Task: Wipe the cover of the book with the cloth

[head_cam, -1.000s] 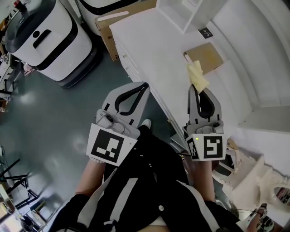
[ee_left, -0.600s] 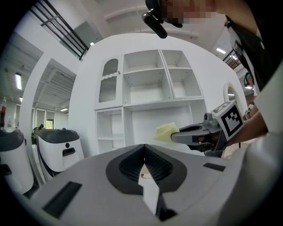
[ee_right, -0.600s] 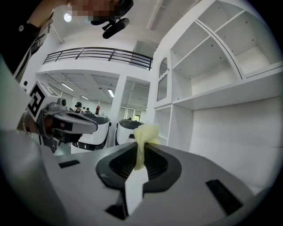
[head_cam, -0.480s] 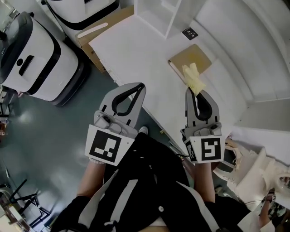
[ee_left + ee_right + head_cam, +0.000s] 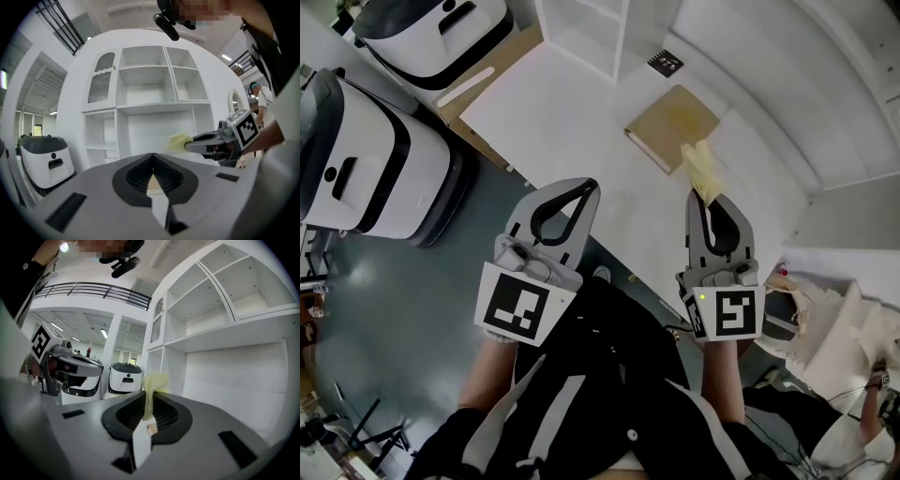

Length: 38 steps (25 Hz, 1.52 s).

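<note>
Two grippers are held side by side over the near edge of the white counter (image 5: 562,122), and neither is yet at work on the book (image 5: 672,127). The brown-covered book is seen lying flat and closed well in from that near edge, toward the back of the counter, with a small black square marker (image 5: 666,63) just beyond its far corner. The right gripper (image 5: 704,194) has its jaws pressed together on a yellow cloth (image 5: 700,167), which is pinched by one end so that a crumpled tuft stands out past the jaw tips. In the head view this tuft is seen over the book's near corner, but whether it touches the cover cannot be told; in the right gripper view only shelves and wall are seen ahead, so the cloth is judged to be held above the cover, not on it. The left gripper (image 5: 584,187) has its jaws closed on each other with nothing between them, and it is held over the counter's near edge, well apart from the book. White machines (image 5: 366,178) are seen on the floor off the counter's left side. By this reading the cloth is already picked up and brought to the book, while the wiping itself is not yet begun: the cloth is still to be lowered onto the cover and drawn across it.
</note>
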### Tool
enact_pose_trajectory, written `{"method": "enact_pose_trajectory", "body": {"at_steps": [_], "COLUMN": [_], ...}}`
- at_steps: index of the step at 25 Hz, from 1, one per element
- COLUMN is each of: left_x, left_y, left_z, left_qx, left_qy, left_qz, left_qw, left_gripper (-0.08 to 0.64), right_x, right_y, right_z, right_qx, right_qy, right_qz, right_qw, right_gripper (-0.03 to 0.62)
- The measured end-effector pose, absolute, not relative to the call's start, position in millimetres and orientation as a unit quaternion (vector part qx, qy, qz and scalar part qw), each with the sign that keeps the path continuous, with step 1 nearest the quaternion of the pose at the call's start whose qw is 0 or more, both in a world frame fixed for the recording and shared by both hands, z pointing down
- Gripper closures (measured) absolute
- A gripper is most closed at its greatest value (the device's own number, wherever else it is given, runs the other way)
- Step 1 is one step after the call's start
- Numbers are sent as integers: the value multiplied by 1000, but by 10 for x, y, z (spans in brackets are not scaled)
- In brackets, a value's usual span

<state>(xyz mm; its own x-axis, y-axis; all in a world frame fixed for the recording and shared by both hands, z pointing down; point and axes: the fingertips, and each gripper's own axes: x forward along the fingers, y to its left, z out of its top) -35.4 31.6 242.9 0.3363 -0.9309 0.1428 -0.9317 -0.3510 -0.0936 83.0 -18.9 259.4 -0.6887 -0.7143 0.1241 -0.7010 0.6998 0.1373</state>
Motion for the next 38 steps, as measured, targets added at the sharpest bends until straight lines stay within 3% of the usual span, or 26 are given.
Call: {"method": "enact_pose_trajectory", "body": {"at_steps": [38], "left_x": [-12], "left_y": [-1252], "left_z": [2796], "left_qx": [950], "left_qy": [-296], "left_qz": [98], "left_qw": [32], "left_gripper": [560], "right_x": [1193], "right_y": [-1050], "right_z": [3045], "right_qx": [634], "right_qy": [-759], "right_qz": [29], "right_qw": [145], "right_gripper": [555]}}
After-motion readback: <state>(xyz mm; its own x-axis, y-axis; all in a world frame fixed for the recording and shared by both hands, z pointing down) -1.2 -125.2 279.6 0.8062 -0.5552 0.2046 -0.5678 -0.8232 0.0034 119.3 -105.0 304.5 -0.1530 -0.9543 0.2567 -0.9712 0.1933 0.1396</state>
